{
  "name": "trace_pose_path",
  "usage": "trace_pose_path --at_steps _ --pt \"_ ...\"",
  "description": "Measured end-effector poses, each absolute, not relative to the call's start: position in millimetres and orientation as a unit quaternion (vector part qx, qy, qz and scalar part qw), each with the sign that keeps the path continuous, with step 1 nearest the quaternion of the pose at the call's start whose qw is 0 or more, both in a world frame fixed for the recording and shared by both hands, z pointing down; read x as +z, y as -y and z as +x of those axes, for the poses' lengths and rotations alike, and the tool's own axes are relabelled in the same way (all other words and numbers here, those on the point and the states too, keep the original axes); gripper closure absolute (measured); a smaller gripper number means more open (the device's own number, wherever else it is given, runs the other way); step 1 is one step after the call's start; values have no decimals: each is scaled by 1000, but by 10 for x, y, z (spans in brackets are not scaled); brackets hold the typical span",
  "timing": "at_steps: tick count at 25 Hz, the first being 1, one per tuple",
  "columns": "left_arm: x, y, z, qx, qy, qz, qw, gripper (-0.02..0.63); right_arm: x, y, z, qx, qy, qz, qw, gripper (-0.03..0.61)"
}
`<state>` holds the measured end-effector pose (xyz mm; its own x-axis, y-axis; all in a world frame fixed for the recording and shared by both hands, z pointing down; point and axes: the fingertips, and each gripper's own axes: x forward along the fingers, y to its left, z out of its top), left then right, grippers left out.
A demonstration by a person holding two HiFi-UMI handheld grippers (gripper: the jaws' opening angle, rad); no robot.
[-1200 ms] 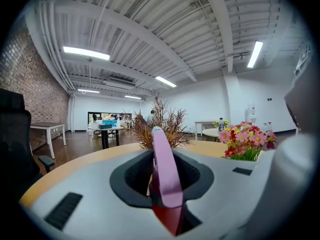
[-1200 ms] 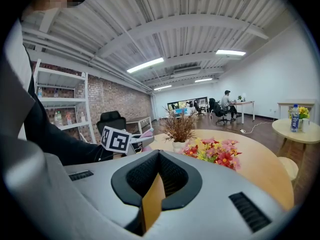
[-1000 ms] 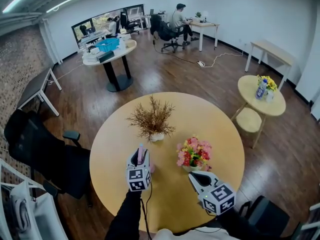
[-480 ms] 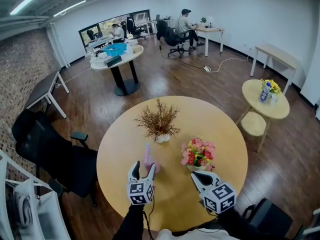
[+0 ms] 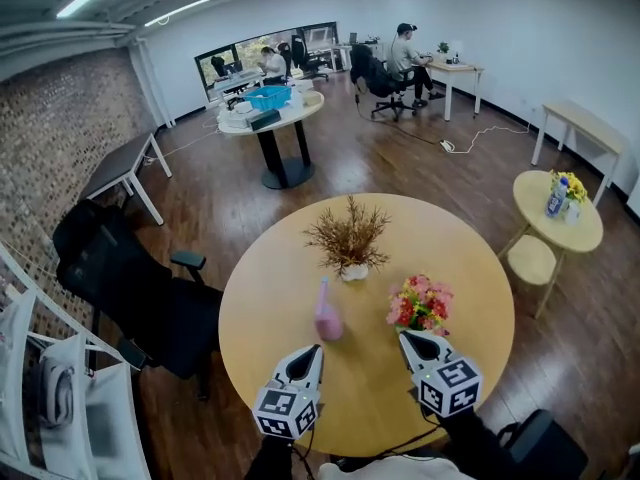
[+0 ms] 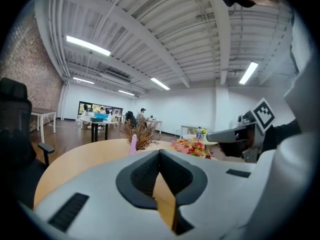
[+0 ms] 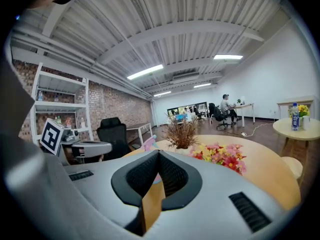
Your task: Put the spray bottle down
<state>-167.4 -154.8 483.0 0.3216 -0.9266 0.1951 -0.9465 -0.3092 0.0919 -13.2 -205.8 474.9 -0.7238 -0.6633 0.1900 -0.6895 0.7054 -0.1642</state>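
Observation:
The pink spray bottle (image 5: pixel 327 315) stands upright on the round wooden table (image 5: pixel 270 278), left of centre, with nothing holding it. My left gripper (image 5: pixel 313 349) is drawn back to the near table edge, a short way behind the bottle, its jaws shut and empty. The left gripper view shows the bottle (image 6: pixel 133 145) ahead, beyond the shut left gripper (image 6: pixel 160 151). To the right, my right gripper (image 5: pixel 404 335) hangs near the flowers, shut on nothing. In the right gripper view the bottle (image 7: pixel 148 144) peeks over the closed right gripper (image 7: pixel 158 152).
A dried-twig plant in a white pot (image 5: pixel 350 240) stands behind the bottle. A vase of colourful flowers (image 5: pixel 420 305) sits just ahead of the right gripper. A black office chair (image 5: pixel 130 288) stands left of the table, and a small round side table (image 5: pixel 557 211) at right.
The left gripper let go of the pink bottle, pulled back toward the near table edge and shut. The bottle now stands free. The right gripper stayed put.

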Motion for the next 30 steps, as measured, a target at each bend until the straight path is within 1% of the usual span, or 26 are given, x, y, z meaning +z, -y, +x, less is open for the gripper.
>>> trace_pose_path --at_steps 7,11,21,30 --pt "4353 1499 -1585 35 568 819 71 623 4225 1976 -329 57 936 346 16 595" --pt "4288 1516 -1499 28 568 820 71 623 4106 1948 -262 20 934 357 13 595" --pt "4386 1491 -1282 43 549 829 97 623 4327 1974 11 58 926 372 28 595" --pt "4481 1536 -1139 58 544 831 102 623 4466 2059 53 74 926 368 38 595"
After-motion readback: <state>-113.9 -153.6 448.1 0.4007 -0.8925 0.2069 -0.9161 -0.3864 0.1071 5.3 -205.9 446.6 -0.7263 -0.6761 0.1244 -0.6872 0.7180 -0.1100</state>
